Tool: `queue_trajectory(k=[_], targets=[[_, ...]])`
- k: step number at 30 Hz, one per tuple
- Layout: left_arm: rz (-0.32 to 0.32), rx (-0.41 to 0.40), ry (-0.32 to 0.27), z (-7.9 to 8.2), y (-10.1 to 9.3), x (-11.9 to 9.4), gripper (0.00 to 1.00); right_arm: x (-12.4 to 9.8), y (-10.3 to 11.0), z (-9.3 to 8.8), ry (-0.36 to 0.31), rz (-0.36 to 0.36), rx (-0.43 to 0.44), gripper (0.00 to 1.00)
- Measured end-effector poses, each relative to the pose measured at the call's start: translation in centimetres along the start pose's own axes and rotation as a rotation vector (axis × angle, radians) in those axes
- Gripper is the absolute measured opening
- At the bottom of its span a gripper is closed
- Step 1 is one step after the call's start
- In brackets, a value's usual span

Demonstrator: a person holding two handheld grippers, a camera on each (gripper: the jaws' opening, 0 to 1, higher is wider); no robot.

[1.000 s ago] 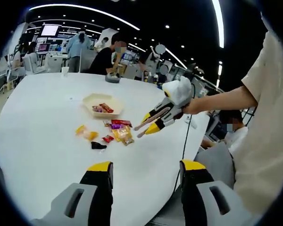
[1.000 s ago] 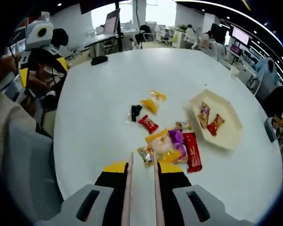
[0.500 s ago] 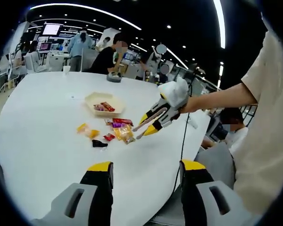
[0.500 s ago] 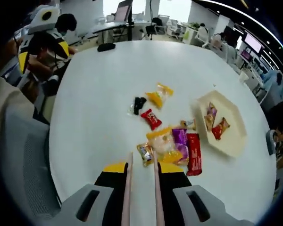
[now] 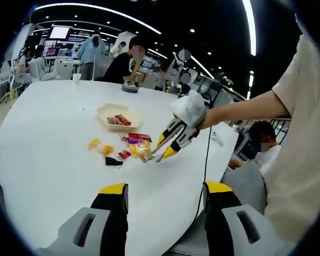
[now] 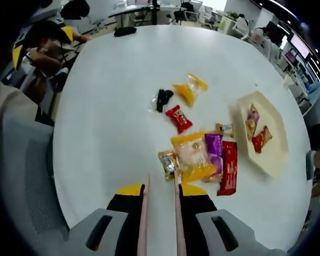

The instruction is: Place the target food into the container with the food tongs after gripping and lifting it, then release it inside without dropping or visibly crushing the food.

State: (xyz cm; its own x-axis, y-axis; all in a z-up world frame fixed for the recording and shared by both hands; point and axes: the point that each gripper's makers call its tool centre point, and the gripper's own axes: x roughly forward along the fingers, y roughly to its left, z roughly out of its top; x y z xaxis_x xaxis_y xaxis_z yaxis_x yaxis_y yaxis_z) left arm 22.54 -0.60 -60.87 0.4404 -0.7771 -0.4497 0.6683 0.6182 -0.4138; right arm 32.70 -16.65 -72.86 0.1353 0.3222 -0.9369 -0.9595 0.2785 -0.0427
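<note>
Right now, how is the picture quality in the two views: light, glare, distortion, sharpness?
Left gripper view: dark ceiling with bright light strips, the white table evenly lit, its edge bent by the fisheye, the far snacks small and soft. Right gripper view: brighter and flat, faint shadows, the snacks fairly sharp, the tongs near the lens, the tray stretched toward the rim.

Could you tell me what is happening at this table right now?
A person holds a gripper in each hand over a white table. The right gripper clamps food tongs, whose tips hover just short of a pile of wrapped snacks. Two snacks already lie in the cream tray. The left gripper waits open and empty.
</note>
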Motion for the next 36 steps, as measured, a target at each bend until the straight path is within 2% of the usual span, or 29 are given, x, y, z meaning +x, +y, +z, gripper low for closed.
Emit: queue_trajectory(k=[8, 14, 17, 20, 23, 27, 29, 31, 36], targets=[[0.005, -0.005, -0.001, 0.0, 0.3, -0.1, 0.55, 0.5, 0.4, -0.1, 0.017, 0.009, -0.015, 0.24], [0.002, -0.008, -0.002, 0.0, 0.3, 0.1, 0.55, 0.5, -0.1, -0.1, 0.029, -0.002, -0.021, 0.24], [0.0, -0.008, -0.004, 0.0, 0.2, 0.1, 0.55, 0.5, -0.7, -0.8, 0.09, -0.032, -0.023, 0.24], [0.0, -0.012, -0.007, 0.0, 0.3, 0.2, 0.55, 0.2, -0.8, -0.4, 0.068, -0.031, -0.007, 0.24], [0.001, -0.014, -0.007, -0.1, 0.3, 0.1, 0.55, -0.1, -0.6, 0.3, 0.04, -0.025, -0.042, 0.24], [0.001, -0.015, -0.008, -0.1, 0.4, 0.2, 0.55, -0.3, -0.4, 1.2, 0.017, -0.012, -0.136, 0.24], [0.001, -0.015, -0.009, -0.1, 0.4, 0.1, 0.55, -0.4, -0.2, 1.8, -0.003, 0.005, -0.137, 0.24], [0.003, -0.018, -0.01, -0.2, 0.4, 0.1, 0.55, -0.2, -0.6, 2.0, 0.008, -0.008, -0.164, 0.24], [0.008, -0.022, -0.01, -0.4, 0.5, -0.1, 0.55, 0.4, -0.5, 1.6, 0.056, 0.041, -0.2, 0.24]])
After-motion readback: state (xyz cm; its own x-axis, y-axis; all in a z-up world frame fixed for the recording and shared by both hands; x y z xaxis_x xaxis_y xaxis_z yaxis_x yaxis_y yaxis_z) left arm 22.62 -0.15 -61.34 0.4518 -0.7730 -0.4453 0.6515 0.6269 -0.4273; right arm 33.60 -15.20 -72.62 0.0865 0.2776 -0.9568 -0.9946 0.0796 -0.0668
